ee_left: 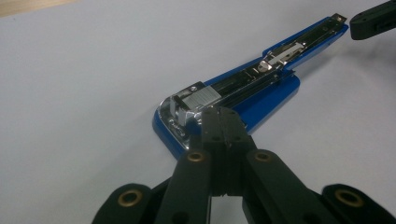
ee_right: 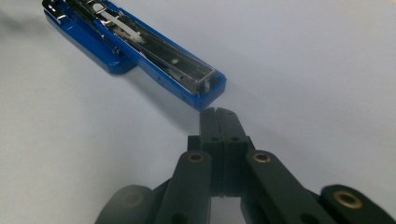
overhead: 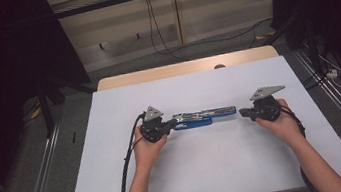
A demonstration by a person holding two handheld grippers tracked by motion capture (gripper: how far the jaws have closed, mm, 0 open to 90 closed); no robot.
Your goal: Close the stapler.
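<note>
Stapler (overhead: 202, 117), blue, lies swung fully open and flat on the white counter (overhead: 219, 170), about mid-counter, long axis parallel to the near edge. Two halves splayed in one line: blue base half on the person's left, metal staple channel half running toward the right, shiny internals facing up. In the left gripper view the stapler (ee_left: 243, 93) shows its hinge end nearest the camera, chrome spring and magazine rail visible, far tip pointing at the other tool. In the right gripper view the stapler (ee_right: 140, 51) runs diagonally away, blunt blue end closest.

Left tool (overhead: 171, 123): jaws pressed together, nothing between them; tips sit at the hinge end of the stapler, over or touching the chrome part, contact hard to confirm. Same tool in its own view (ee_left: 223, 122) has the two black jaws flush against each other. Left hand (overhead: 148, 147) holds it low over the counter, cable trailing back toward the near edge.

Right tool (overhead: 244, 113): jaws also pressed together, empty. Tips sit just beside the stapler's right end, small gap of bare counter visible in its own view (ee_right: 219, 122), not touching. Right hand (overhead: 281, 123) grips the body, grey three-cornered plate on top.

Wooden strip shows along the far edge of the counter.
</note>
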